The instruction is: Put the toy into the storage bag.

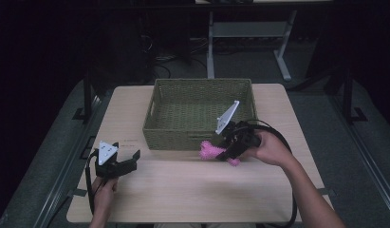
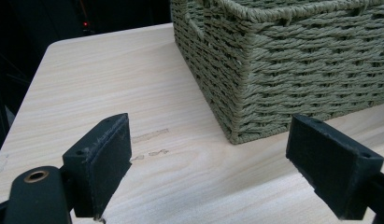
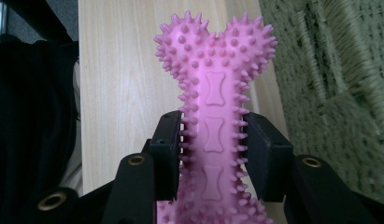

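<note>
Wooden table (image 1: 192,190), green wicker basket (image 1: 169,128) sitting at the back.
Right gripper (image 1: 220,151) is clamped on a spiky pink bone toy (image 3: 213,116) just in front of the basket; left gripper (image 2: 208,163) gapes wide, holding nothing.

Quick count: one green woven basket (image 1: 198,113), one pink spiky bone toy (image 3: 216,116), one wooden counter (image 1: 192,190), and two hand-held grippers, left hand-held gripper (image 1: 122,157) and right hand-held gripper (image 1: 220,151).

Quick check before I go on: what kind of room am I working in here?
Probably a lab or workshop: a light wooden table on grey carpet, metal-framed desks with loose cables behind, dim surroundings. A green woven basket stands on the table.
</note>
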A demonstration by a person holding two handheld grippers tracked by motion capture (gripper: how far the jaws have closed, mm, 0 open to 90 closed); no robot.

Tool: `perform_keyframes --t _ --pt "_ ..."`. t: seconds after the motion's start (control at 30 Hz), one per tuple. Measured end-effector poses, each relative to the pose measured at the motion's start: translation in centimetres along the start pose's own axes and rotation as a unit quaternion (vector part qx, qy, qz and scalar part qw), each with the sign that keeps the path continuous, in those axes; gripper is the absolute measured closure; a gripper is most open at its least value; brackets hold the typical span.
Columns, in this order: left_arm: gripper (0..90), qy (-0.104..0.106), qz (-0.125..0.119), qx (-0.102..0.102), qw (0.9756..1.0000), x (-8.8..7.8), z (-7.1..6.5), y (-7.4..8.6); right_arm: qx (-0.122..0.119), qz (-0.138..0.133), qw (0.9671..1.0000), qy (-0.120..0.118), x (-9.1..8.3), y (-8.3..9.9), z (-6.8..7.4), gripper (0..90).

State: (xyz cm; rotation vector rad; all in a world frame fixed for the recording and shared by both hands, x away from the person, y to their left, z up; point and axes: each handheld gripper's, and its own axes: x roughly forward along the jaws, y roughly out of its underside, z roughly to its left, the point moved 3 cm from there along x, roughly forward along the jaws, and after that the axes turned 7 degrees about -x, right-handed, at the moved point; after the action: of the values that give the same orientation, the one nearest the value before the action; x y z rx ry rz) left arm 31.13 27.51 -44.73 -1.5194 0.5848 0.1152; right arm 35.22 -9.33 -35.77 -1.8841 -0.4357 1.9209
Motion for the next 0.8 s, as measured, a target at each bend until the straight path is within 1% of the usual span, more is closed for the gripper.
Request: perform_keyframes --t 0.03,0.2,0.23,0.3,0.37,0.43,0.8 --pt "13.7 0.001 0.002 0.001 1.0000 0.0 0.0 0.0 0.002 -0.006 1.0000 -0.001 -0.3 -0.1 -0.2 58.5" --pt "13.7 0.001 0.002 0.002 1.0000 0.0 0.0 0.0 0.004 -0.005 1.0000 -0.001 -0.8 -0.3 -0.7 58.5" --pt "13.7 0.002 0.002 0.003 1.0000 0.0 0.0 0.0 0.004 -0.008 1.0000 0.001 -1.2 -0.4 -0.9 58.5" --pt "13.7 0.002 0.003 0.002 1.0000 0.0 -0.1 0.0 0.007 -0.010 0.9999 -0.001 -1.5 -0.5 -1.2 58.5" --pt "13.7 0.002 0.003 0.002 1.0000 0.0 -0.1 0.0 0.006 -0.005 1.0000 0.003 -1.8 -0.6 -1.4 58.4" --pt "13.7 0.002 0.002 0.002 1.0000 0.0 -0.1 0.0 0.006 -0.008 0.9999 0.003 -2.1 -0.7 -1.7 58.4" --pt "13.7 0.002 0.002 0.002 1.0000 0.1 0.0 0.0 0.007 -0.009 0.9999 0.004 -2.7 -1.5 -3.0 58.5"
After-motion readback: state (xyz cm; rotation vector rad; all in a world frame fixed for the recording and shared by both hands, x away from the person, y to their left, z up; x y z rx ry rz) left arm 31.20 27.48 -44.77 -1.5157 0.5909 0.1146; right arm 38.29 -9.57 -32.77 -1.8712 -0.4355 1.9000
